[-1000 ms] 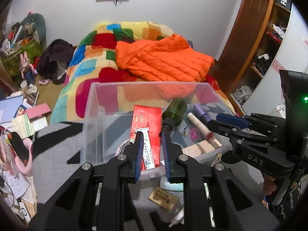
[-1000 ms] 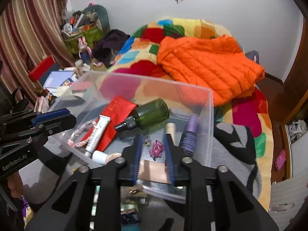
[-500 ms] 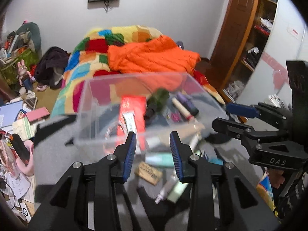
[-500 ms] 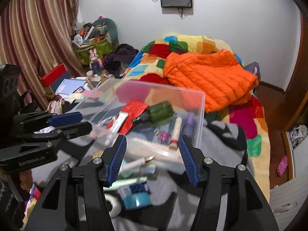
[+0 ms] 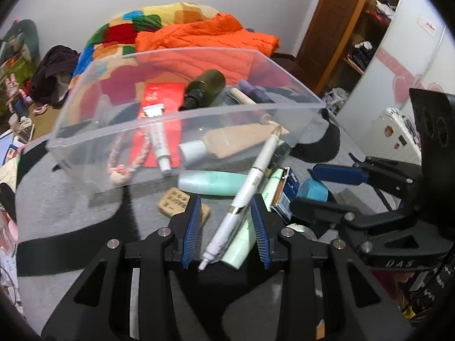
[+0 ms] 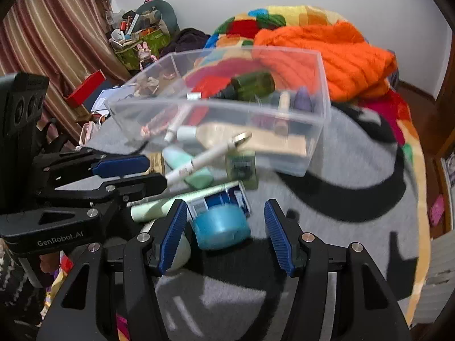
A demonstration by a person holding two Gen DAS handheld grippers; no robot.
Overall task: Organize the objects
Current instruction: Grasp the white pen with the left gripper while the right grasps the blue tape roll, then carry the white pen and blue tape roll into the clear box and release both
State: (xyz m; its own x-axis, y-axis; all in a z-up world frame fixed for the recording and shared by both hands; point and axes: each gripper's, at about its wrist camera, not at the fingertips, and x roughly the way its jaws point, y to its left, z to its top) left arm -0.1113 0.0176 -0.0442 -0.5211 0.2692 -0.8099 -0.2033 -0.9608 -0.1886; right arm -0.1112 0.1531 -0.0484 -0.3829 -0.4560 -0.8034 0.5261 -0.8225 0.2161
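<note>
Clear plastic storage bin point(image 5: 182, 113), already holding bottles and tubes, sits on the grey blanket point(image 5: 71, 207); loose items lie just before its near wall. My left gripper point(image 5: 226, 224) stands open astride a slim white pen-shaped tube point(image 5: 250, 182), pads not pressing. My right gripper point(image 6: 224, 234), open too, brackets a round blue jar point(image 6: 220, 224); blur hides whether it touches. I would centre each item, then close gently before lifting.

grey blanket point(image 5: 71, 207), clear bin point(image 5: 113, 130), tubes point(image 5: 210, 182)
</note>
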